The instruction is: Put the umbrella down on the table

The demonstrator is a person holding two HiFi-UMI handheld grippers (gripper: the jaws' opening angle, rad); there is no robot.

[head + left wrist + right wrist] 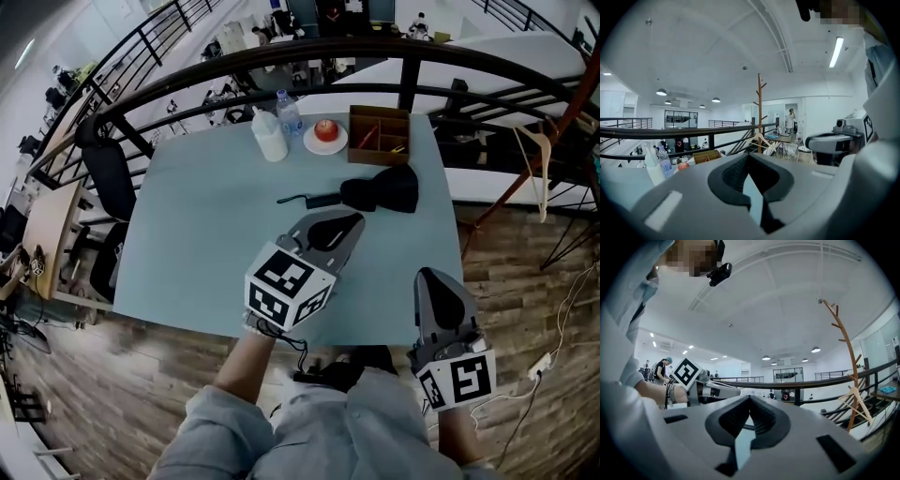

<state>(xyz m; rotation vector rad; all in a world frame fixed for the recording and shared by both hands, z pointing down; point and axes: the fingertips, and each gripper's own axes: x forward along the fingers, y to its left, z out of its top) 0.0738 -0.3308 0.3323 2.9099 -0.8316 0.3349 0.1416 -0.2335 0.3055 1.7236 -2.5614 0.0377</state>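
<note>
Looking down from the head view first, you can see the umbrella (380, 190) lying folded and flat on the table (206, 234). Its slim handle points to the picture's left and its dark bundle sits just in front of the wooden box (379, 133). Neither tool touches it. Your left gripper (349, 223) hangs over the near part of the table, close to the umbrella but apart from it. Your right gripper (433, 279) sits by the near right edge, well apart from it. I judge the put-down itself as done, and the step in hand as clearing away from the table.

In the left gripper view, the left gripper (749, 157) has its jaws brought together at the tips with nothing caught between them. It points across the table towards the railing (670, 132). The water bottle (664, 161) shows at lower left, and the umbrella cannot be seen here.

In the right gripper view, the right gripper (750, 400) also shows its pads meeting at the tip, and it is empty. It aims roughly level at the far railing, and your other tool's marker cube (686, 372) is off to its left.

As I read it, the next move calls for little. Keep both tools clear of the umbrella so it does not get nudged or rolled, and bring them to rest.
</note>
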